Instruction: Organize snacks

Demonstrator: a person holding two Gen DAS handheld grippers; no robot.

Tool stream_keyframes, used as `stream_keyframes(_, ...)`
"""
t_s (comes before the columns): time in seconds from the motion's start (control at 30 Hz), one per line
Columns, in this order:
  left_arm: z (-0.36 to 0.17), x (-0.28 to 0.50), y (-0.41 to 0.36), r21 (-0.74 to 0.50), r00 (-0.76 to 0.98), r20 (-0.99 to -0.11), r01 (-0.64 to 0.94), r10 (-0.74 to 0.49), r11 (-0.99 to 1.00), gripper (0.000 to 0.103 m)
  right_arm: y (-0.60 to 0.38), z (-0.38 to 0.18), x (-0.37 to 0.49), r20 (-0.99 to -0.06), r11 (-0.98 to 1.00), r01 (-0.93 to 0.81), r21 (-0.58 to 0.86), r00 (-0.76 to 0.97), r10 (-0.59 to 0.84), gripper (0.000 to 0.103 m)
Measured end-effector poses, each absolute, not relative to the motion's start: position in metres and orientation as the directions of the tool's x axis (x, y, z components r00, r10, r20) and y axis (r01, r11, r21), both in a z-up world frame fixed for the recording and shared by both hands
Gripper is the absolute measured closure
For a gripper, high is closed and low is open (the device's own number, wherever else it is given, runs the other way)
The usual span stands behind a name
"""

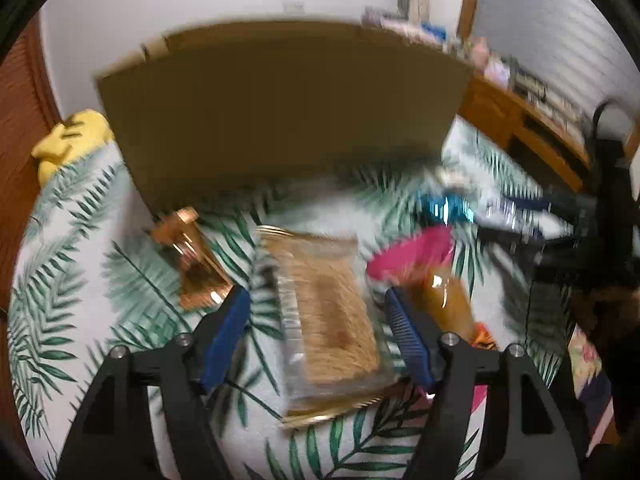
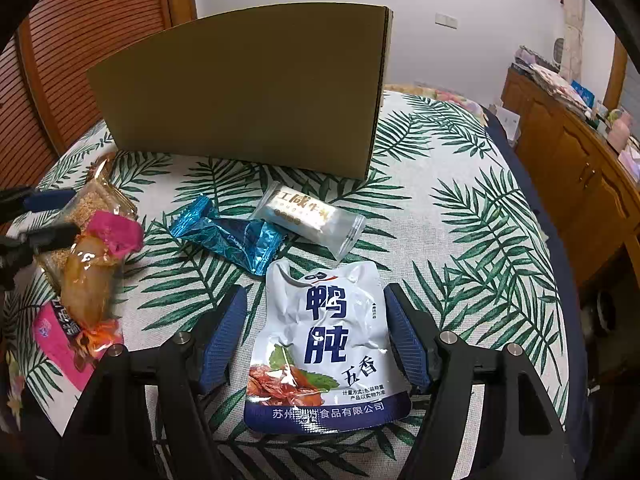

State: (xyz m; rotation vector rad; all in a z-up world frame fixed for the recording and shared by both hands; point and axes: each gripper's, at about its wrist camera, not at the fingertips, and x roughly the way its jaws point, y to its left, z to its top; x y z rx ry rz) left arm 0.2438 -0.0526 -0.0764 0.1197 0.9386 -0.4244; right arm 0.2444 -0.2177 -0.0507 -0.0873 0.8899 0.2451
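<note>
Right wrist view: the right gripper (image 2: 316, 332) stands open, its blue pads either side of a white foil pouch with blue lettering (image 2: 324, 344) lying flat on the palm-leaf tablecloth (image 2: 460, 240), pads not pressing it. At 12 o'clock stands a brown cardboard box (image 2: 240, 92); a crinkled blue wrapper (image 2: 228, 240) lies between box and pouch. Left wrist view, blurred: the left gripper (image 1: 316, 336) is open around a clear packet of tan sesame bars (image 1: 328, 316), apparently without gripping it.
</note>
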Motion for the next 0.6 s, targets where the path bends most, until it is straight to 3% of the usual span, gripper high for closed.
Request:
stream_keyframes(0.13,-0.0847,0.2369,-0.0650,0.002,0.532,-0.809,0.431,-0.252,0.902,0.032,-0.2173,-0.0507,0.2443,-0.778,0.968,-0.249,0.026,0.603,0.176,0.030)
stream_keyframes(0.6,-0.0861,0.2400,-0.0638,-0.005,0.542,-0.804,0.405,-0.245,0.914,0.027,-0.2174,-0.0506,0.2444,-0.778,0.968,-0.251,0.026,0.603,0.177,0.030)
